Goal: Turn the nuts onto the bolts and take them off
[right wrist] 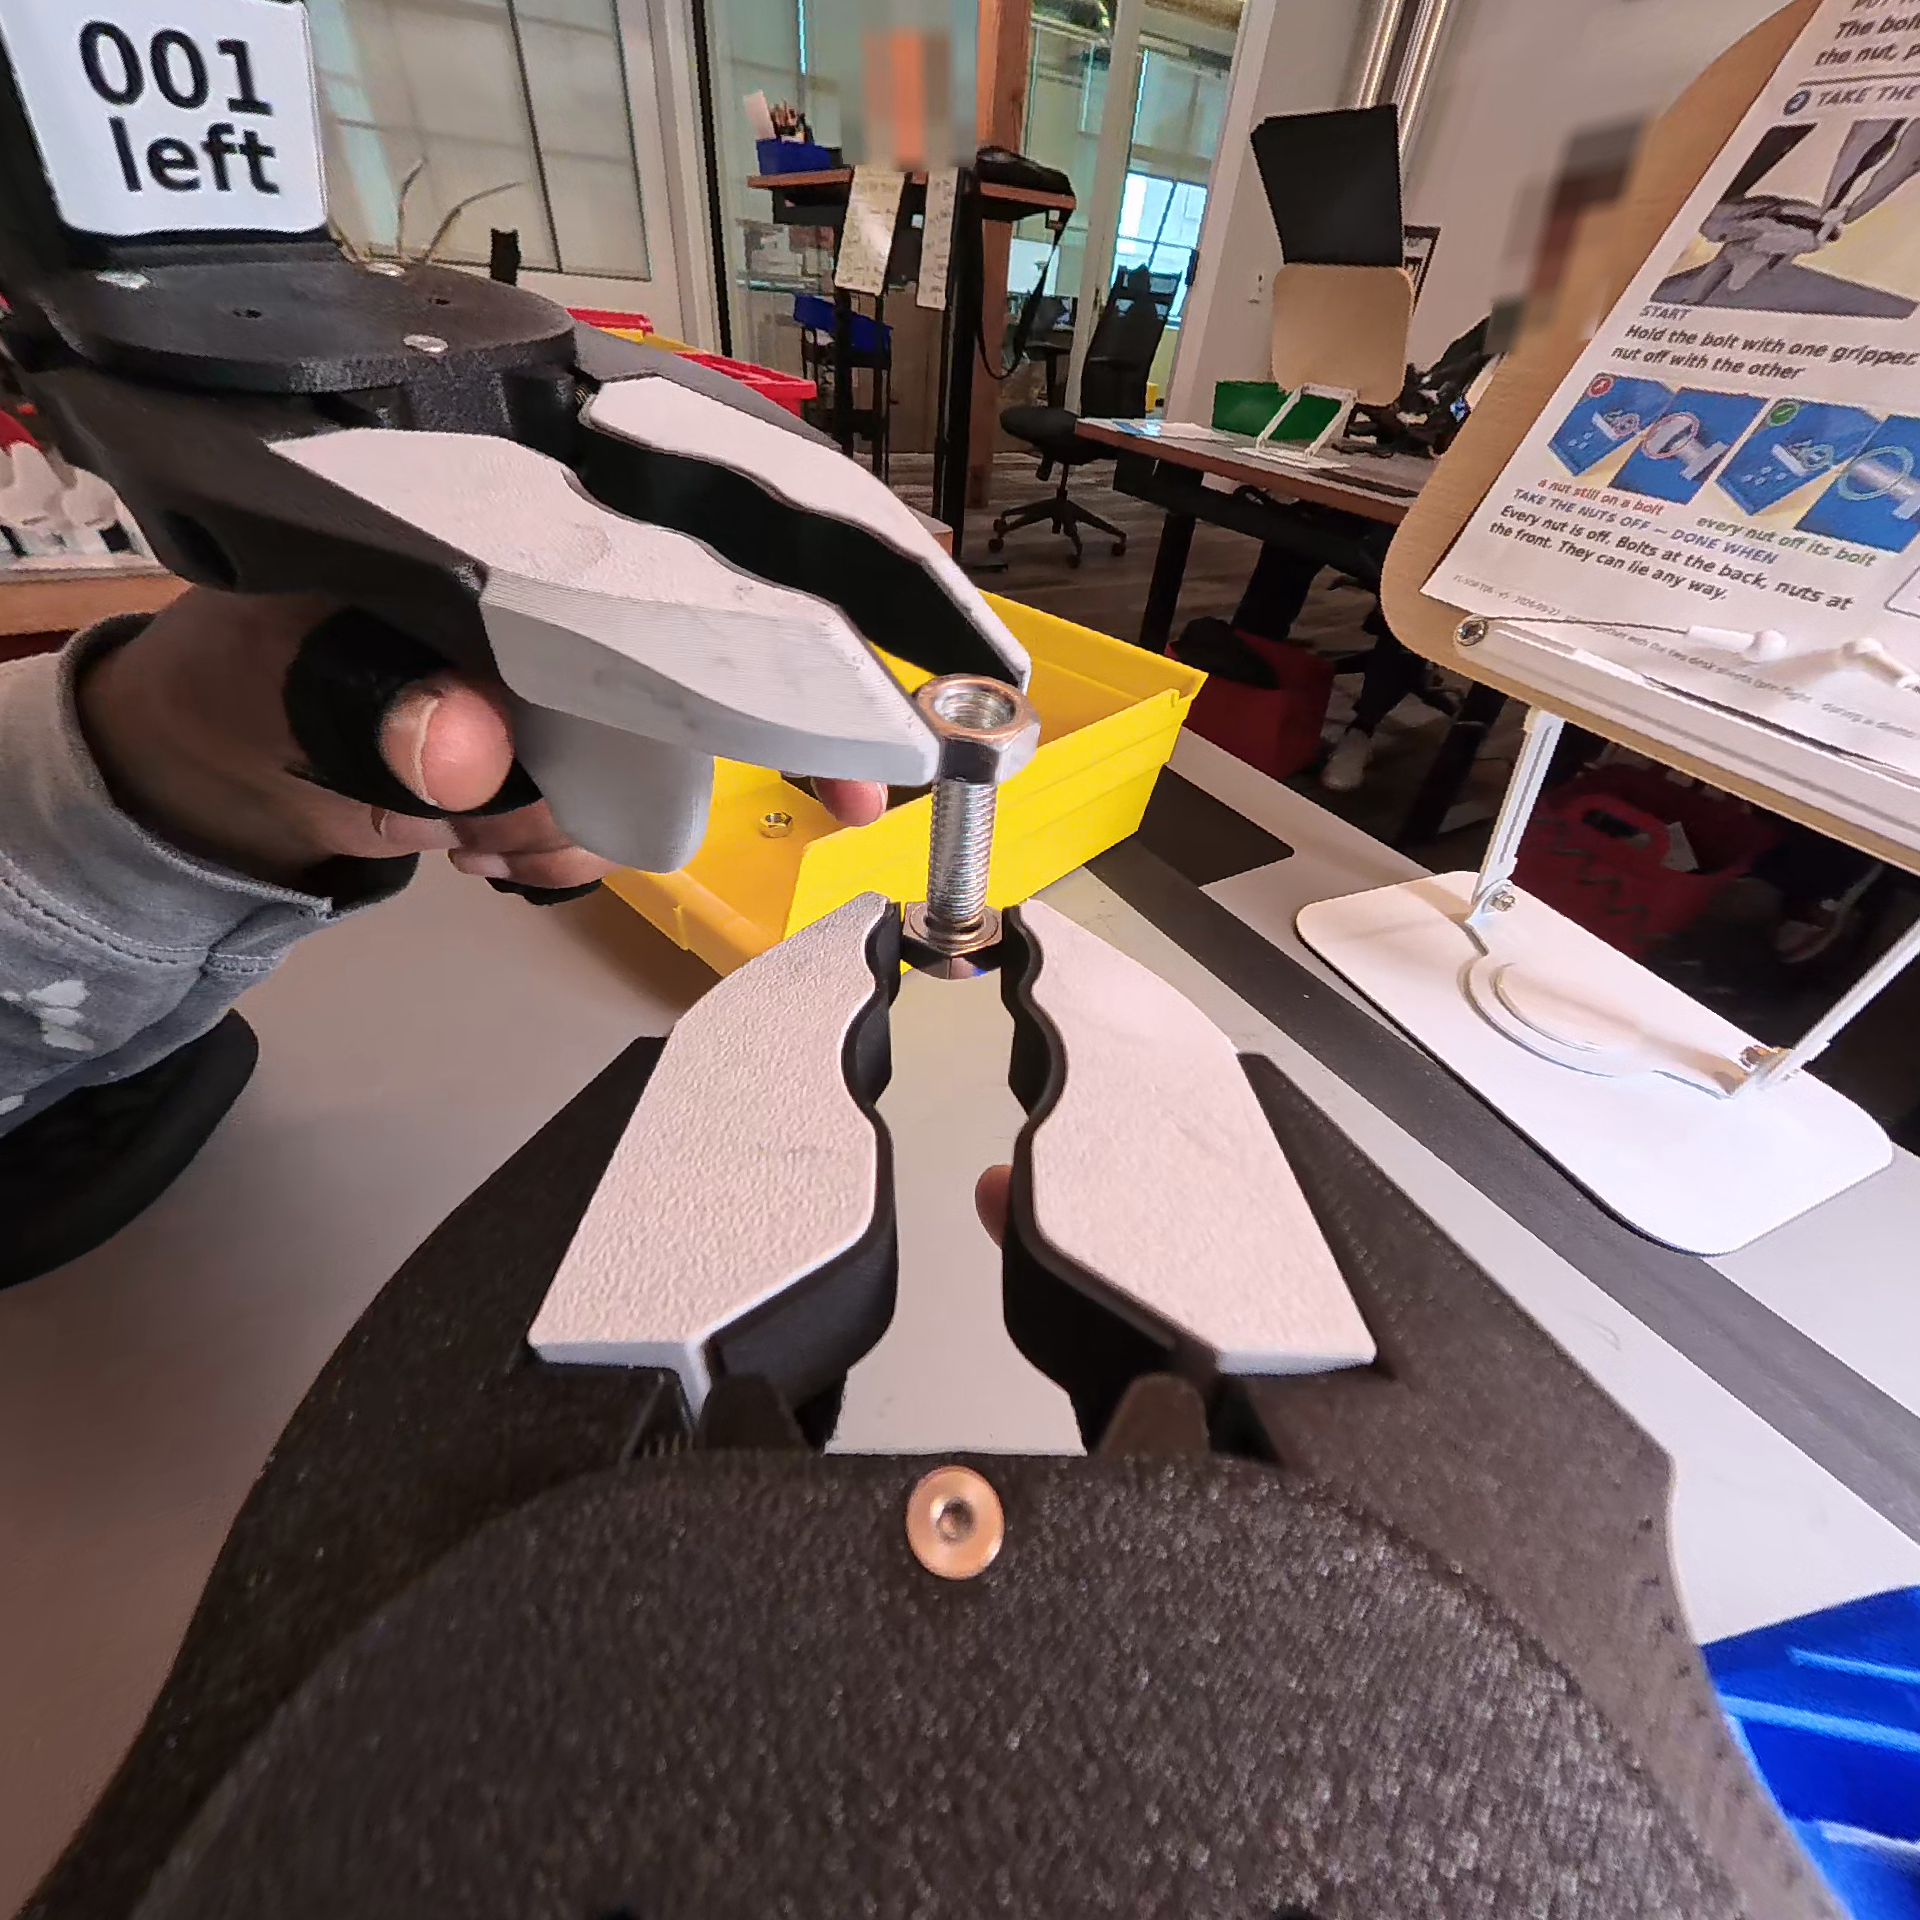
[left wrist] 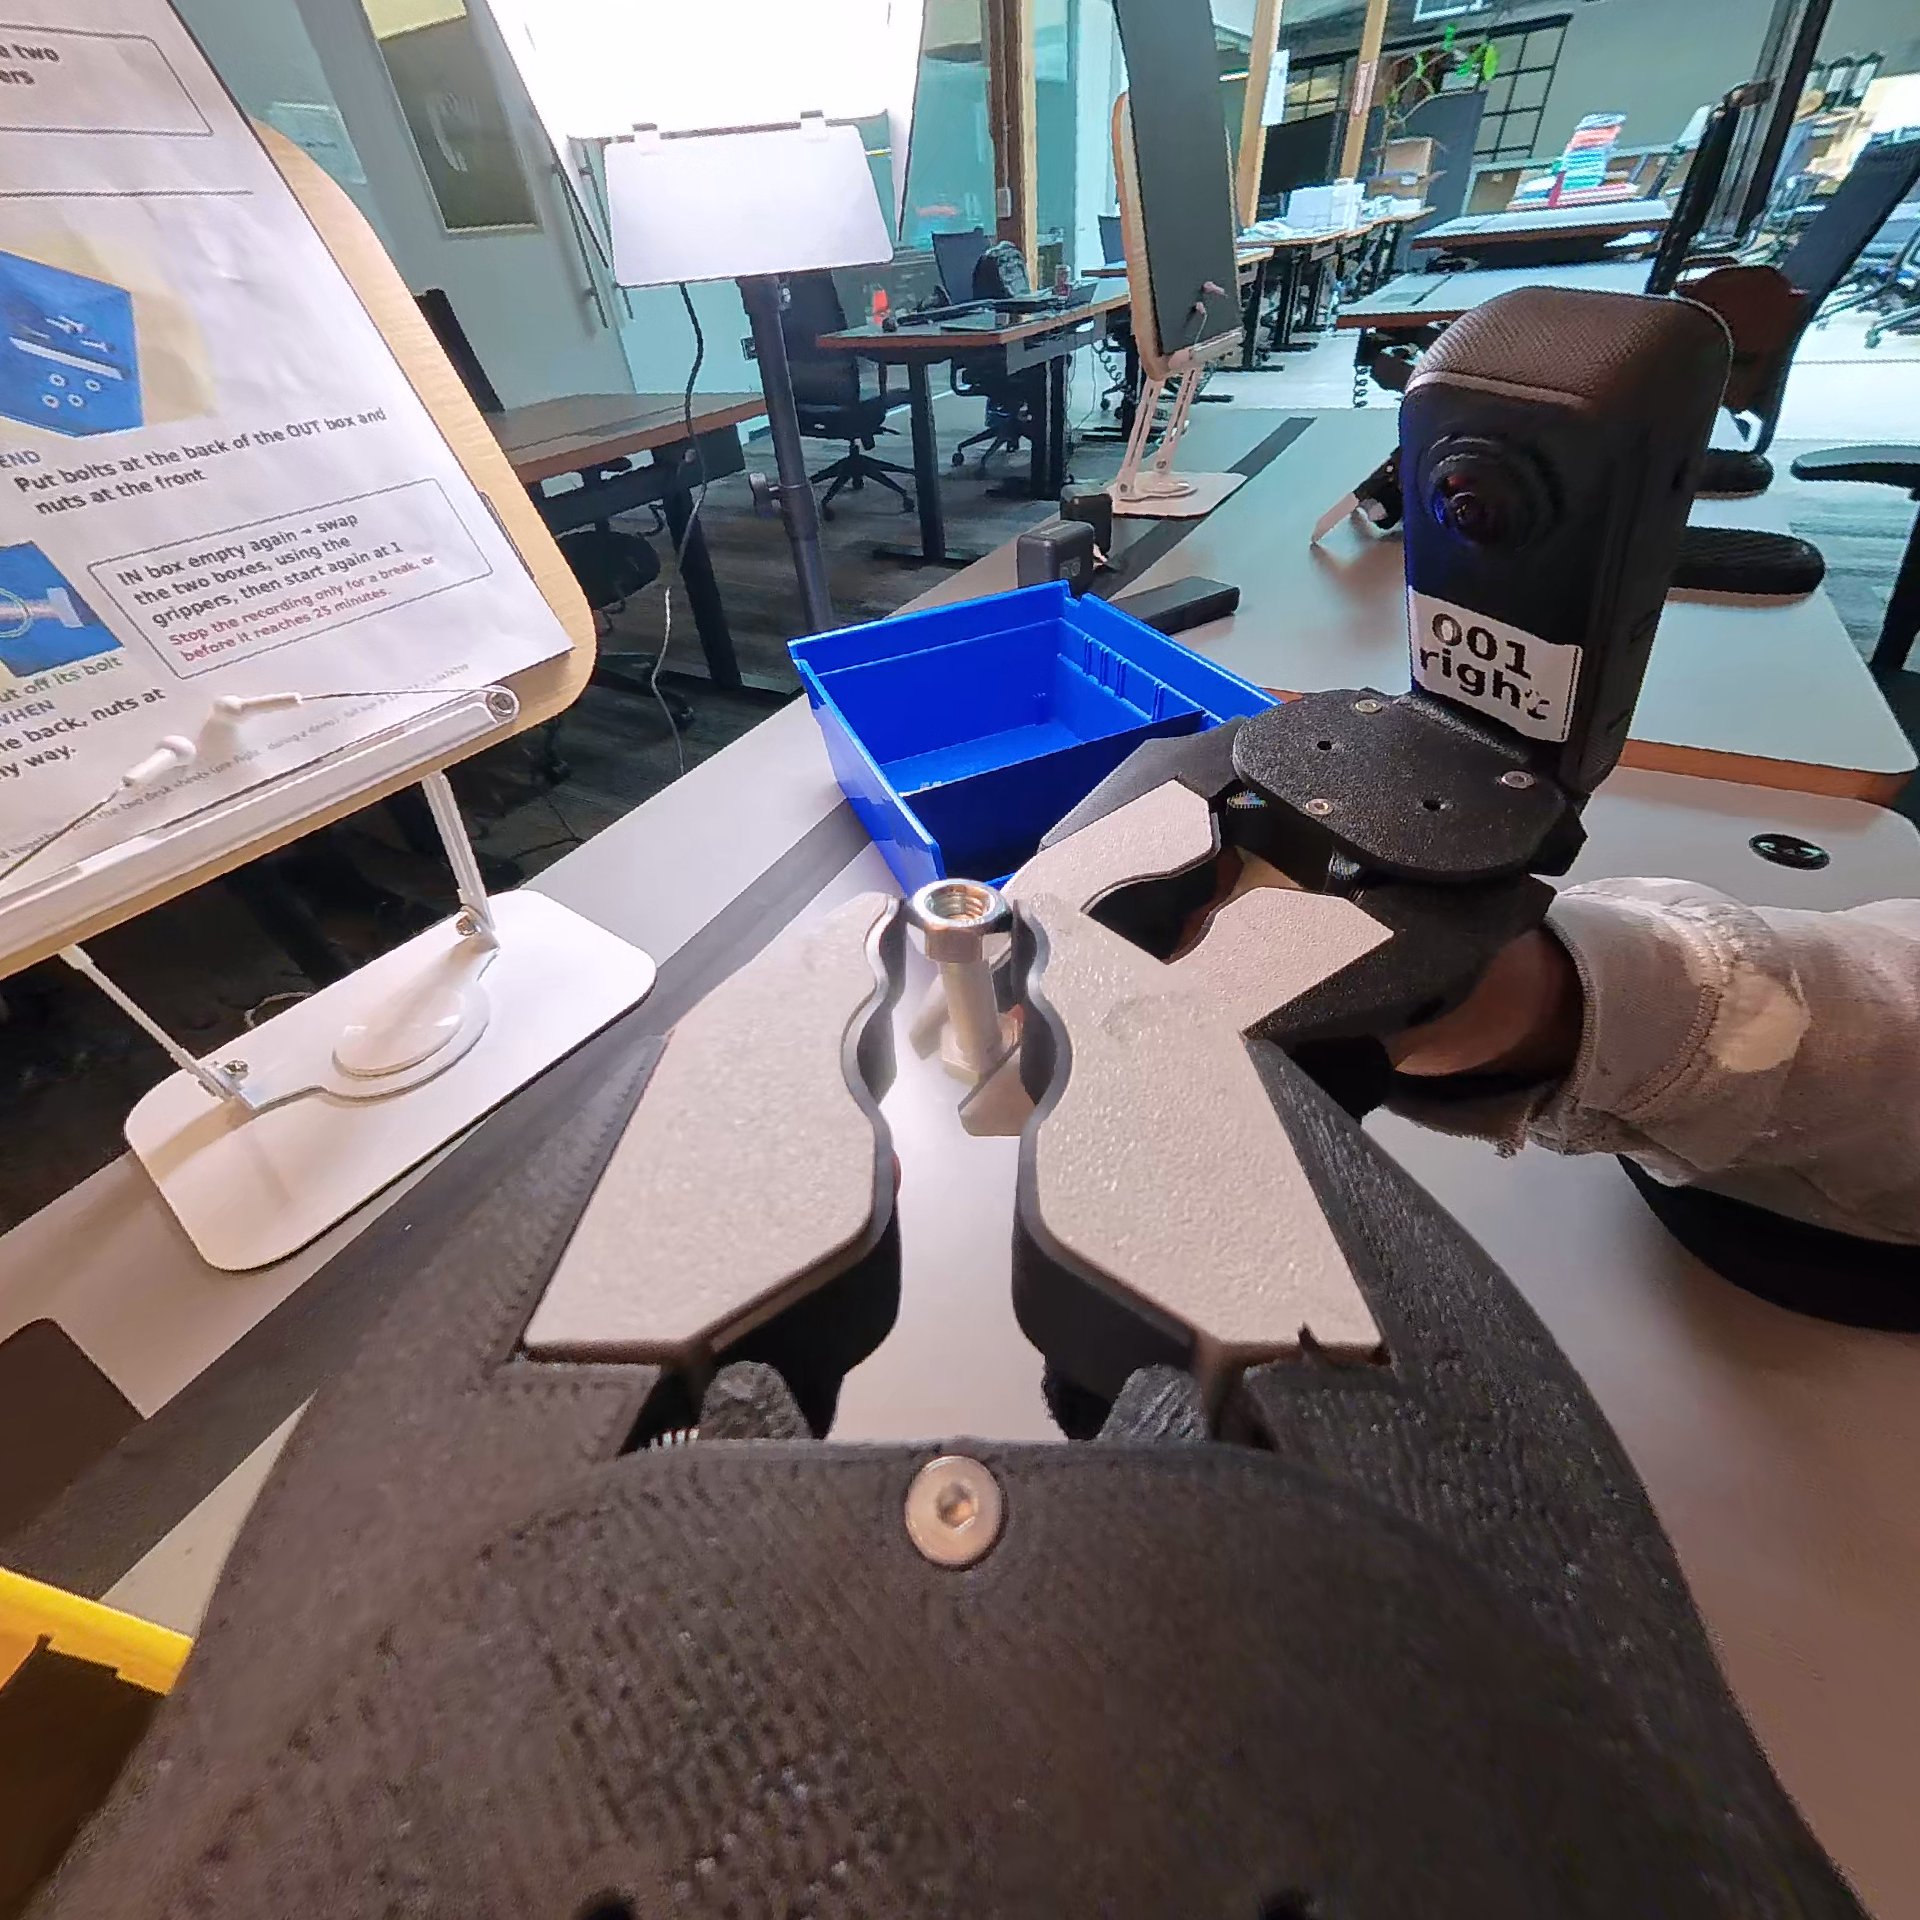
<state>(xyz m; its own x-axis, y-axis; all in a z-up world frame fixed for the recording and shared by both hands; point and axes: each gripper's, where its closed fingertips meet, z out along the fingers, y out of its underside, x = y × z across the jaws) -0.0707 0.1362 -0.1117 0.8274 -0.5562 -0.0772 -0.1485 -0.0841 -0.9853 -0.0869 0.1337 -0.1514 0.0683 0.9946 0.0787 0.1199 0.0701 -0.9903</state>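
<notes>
Above a pale grey desk (left wrist: 1714,1507) in an open office of desks and chairs, a threaded steel bolt (right wrist: 961,852) is held upright. Its head is clamped by the right gripper (right wrist: 951,935); the silver hex nut (left wrist: 956,920) on top is pinched by the left gripper (left wrist: 956,935). A blue plastic bin (left wrist: 997,717) and a yellow plastic bin (right wrist: 1039,790) stand nearby.

A threaded bolt (right wrist: 958,844) is held upright above a grey table (right wrist: 436,1049), its head clamped between the fingertips of the right gripper (right wrist: 951,940). The hex nut (right wrist: 979,730) at the bolt's top end is pinched by the left gripper (right wrist: 977,717), which is held in a person's hand (right wrist: 312,748). A yellow bin (right wrist: 1039,790) containing one loose nut (right wrist: 774,825) is seen behind, and a white document stand (right wrist: 1590,1049) is placed to the right.
</notes>
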